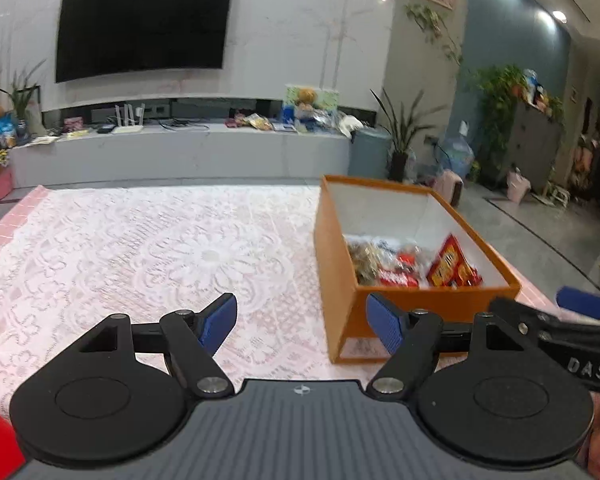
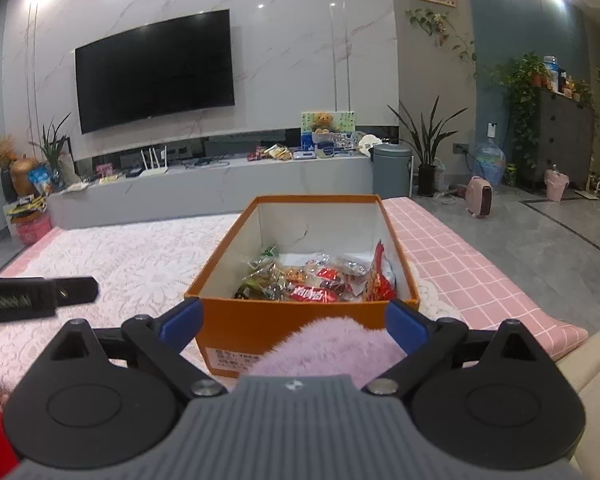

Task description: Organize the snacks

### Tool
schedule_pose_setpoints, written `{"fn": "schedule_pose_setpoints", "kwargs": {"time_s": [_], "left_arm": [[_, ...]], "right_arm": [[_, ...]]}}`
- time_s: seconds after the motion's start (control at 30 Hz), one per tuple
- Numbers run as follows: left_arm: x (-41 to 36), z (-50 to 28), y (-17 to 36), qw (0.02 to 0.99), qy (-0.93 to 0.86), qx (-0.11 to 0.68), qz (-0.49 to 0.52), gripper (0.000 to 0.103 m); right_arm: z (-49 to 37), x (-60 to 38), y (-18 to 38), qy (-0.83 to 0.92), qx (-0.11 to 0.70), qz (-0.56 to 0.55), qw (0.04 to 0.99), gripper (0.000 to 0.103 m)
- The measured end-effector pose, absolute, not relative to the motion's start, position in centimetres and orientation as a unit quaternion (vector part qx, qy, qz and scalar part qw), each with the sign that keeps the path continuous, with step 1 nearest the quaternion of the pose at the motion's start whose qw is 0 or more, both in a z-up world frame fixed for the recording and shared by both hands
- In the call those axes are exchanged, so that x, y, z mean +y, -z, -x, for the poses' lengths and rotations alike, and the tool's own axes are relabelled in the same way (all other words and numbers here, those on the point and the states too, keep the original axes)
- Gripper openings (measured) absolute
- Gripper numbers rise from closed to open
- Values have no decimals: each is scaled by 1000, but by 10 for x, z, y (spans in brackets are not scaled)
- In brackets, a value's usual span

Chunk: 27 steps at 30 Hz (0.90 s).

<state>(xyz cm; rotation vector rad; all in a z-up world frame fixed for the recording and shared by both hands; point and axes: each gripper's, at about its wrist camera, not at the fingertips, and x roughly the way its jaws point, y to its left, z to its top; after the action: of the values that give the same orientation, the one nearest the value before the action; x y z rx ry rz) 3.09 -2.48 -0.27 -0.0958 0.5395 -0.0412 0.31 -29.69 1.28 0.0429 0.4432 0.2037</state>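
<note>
An orange cardboard box (image 1: 336, 280) with a white inside stands on the lace-covered table, at the right in the left wrist view and centred in the right wrist view (image 2: 260, 324). Several snack packets (image 2: 312, 280) lie in its near end, among them a red bag (image 1: 452, 264) leaning on the right wall. My left gripper (image 1: 302, 324) is open and empty, low over the cloth to the left of the box. My right gripper (image 2: 294, 324) is open and empty, just before the box's near wall, above a fuzzy pink-purple thing (image 2: 332, 348).
The table carries a white lace cloth (image 1: 140, 256) over pink checked fabric (image 2: 472, 276). The right gripper's arm (image 1: 556, 336) reaches in at the left view's right edge. Beyond the table stand a grey TV bench (image 2: 220, 188), a bin (image 2: 392, 172) and plants.
</note>
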Motion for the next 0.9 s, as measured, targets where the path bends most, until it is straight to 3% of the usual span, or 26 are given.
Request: {"fn": "schedule_pose_setpoints", "kwargs": {"time_s": [0.3, 0.5, 0.9], "left_arm": [[-45, -31, 20, 954, 31, 297, 16, 87], [-53, -28, 20, 953, 20, 301, -6, 94], [-54, -31, 19, 950, 21, 312, -4, 95]], "right_arm": [[-11, -299, -3, -75, 242, -43, 967, 97], [-7, -300, -1, -74, 236, -44, 968, 98], [-9, -300, -1, -72, 239, -39, 967, 98]]}}
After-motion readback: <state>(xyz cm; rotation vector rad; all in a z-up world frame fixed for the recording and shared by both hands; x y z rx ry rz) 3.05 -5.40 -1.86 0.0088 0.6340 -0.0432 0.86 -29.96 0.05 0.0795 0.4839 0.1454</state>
